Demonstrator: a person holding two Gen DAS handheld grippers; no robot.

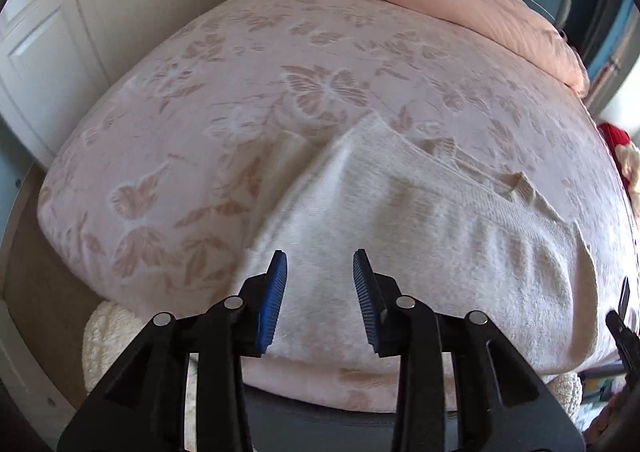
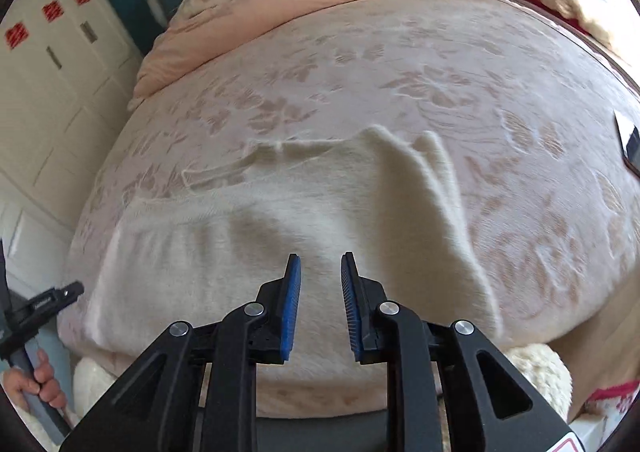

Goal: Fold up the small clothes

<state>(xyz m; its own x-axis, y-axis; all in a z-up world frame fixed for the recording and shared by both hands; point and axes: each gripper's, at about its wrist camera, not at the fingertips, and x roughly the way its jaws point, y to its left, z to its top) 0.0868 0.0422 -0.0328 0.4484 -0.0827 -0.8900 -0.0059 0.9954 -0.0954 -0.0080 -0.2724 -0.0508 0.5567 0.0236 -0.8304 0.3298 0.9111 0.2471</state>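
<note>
A cream knitted sweater (image 1: 420, 236) lies flat on the pink flowered bedspread (image 1: 240, 64), near the bed's front edge. One sleeve is folded over its body and the collar (image 1: 520, 184) points away. My left gripper (image 1: 320, 256) hovers above the sweater's lower left part, open, with nothing between its blue pads. In the right wrist view the sweater (image 2: 260, 220) spreads to the left, with a folded ridge (image 2: 416, 188) running away from me. My right gripper (image 2: 321, 257) hangs over it with a narrow gap between the pads, gripping nothing.
A peach duvet (image 1: 460, 0) is bunched at the head of the bed. White wardrobe doors (image 1: 52, 40) stand to the left. A fluffy white item (image 1: 108, 336) hangs by the front edge. A red and white item (image 2: 560, 0) lies at the far right. A hand (image 2: 44, 380) holds the other gripper's handle.
</note>
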